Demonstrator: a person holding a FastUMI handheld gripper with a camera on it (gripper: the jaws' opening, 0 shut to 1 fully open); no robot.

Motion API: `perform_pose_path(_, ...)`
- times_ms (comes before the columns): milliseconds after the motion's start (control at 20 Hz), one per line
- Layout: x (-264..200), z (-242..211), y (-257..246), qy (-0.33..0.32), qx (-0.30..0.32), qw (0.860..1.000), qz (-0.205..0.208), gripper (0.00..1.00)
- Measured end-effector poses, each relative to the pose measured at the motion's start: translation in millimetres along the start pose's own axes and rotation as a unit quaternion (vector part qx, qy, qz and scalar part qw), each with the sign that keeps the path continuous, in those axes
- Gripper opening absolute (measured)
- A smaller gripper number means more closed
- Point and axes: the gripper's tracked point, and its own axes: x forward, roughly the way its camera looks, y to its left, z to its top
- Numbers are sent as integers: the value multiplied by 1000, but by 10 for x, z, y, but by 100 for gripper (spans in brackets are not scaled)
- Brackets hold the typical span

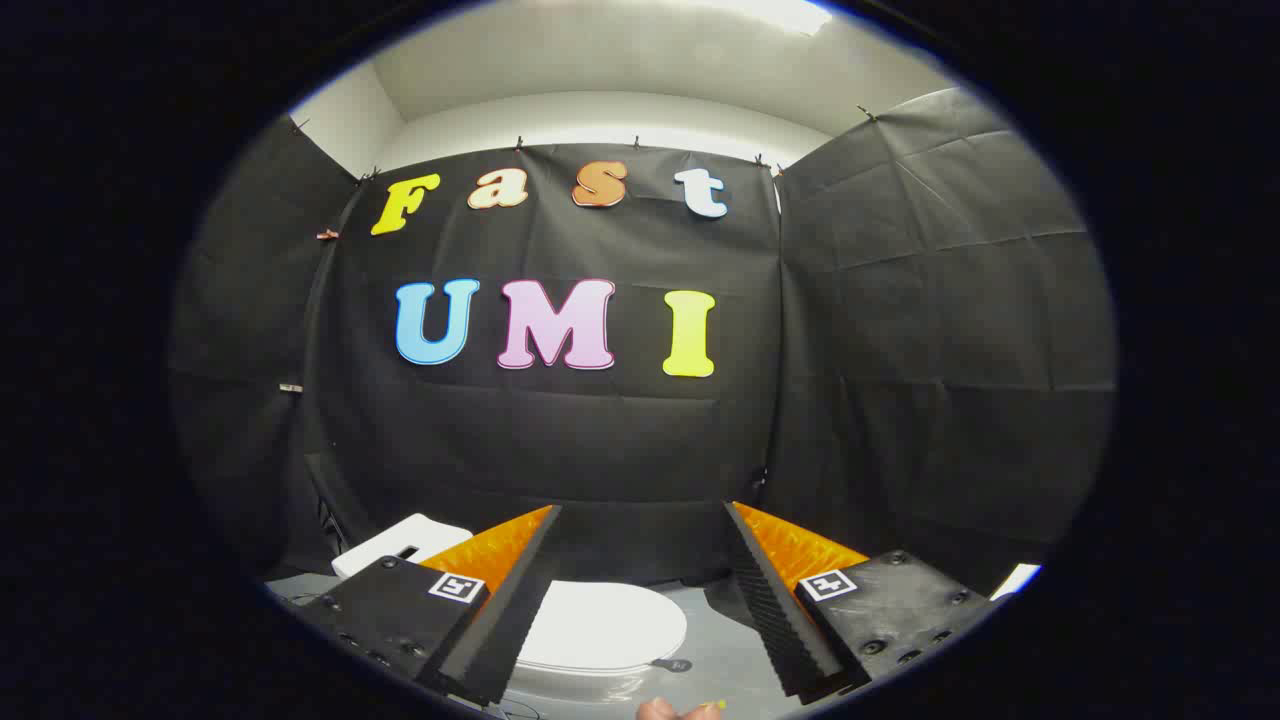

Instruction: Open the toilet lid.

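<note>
Gripper [640, 590] is hanging up high with its two fingers spread wide apart and nothing between them, so it's got hold of zip right now. Looking down past the fingers you can see the toilet lid [600, 625], white and rounded, lying flat and closed on a small toilet that sits on the grey floor [720, 650] near the foot of the back cloth wall [560, 440]. The lid shows in the gap between the fingers but well below and beyond them, nowhere near touching. Off past the left finger there's a white tank [405, 540] with a dark slot on top, sitting back toward the wall corner. There's also a little dark round thing [672, 664] on the floor just beside the lid's right edge, can't tell what it is. And a bit of someone's hand [662, 709] pokes in at the very bottom. My take on doing this step well: nothing's started on the lid yet, so the job is to drop the gripper down and tip it forward until the fingertips reach the front lip, the edge farthest from the tank. I'd slide one finger under that lip, or pinch the rim lightly, then swing up in an arc around the hinge at the tank end instead of yanking straight up. The toilet looks light, so pulling too hard could drag the whole thing across the floor.
</note>
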Motion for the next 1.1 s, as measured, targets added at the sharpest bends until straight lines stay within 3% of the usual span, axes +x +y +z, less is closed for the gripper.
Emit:
perform_pose_path(450,7,-21,-54,-9,-2,1000,-15,98)
perform_pose_path(1100,28,-86,-33,-6,0,1000,2,98)
